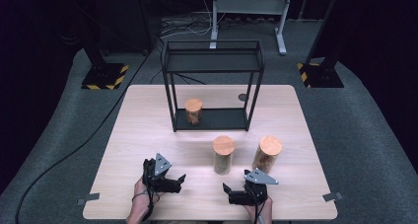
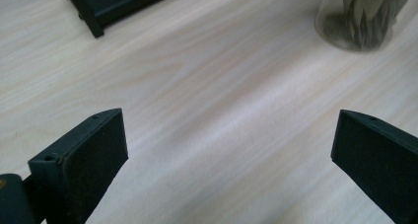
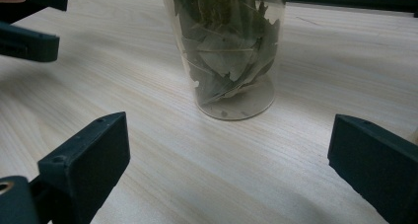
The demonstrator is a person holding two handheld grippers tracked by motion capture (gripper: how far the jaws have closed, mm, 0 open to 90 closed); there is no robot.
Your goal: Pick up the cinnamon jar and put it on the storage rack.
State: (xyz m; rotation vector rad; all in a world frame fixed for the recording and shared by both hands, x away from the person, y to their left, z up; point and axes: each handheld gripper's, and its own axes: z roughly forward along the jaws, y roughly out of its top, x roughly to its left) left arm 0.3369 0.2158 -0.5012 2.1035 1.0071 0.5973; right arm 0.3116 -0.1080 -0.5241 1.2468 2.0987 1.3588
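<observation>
On the near half of the wooden table [image 1: 148, 130], two hand-held grippers rest low over the surface, each held by a hand entering from the bottom edge. The left gripper [image 1: 178, 180] has its jaws spread wide with nothing between them; the left gripper view confirms bare tabletop between the two black pads. The right gripper [image 1: 227, 190] is likewise spread and empty, its jaws pointing toward the middle jar.

Three clear jars with flat wooden lids are present. The middle jar [image 1: 223, 155] stands upright just ahead of the grippers, between them; the right gripper view shows it packed with dried leaves [image 3: 222, 46], its base clear of both pads. A second jar [image 1: 267, 154] stands upright near it to the right, apart from it. The third jar [image 1: 193, 111] stands on the lower shelf of the black metal rack [image 1: 212, 61], toward its left end. The rack sits at the middle of the table, behind the two loose jars. Neither gripper touches any jar.
</observation>
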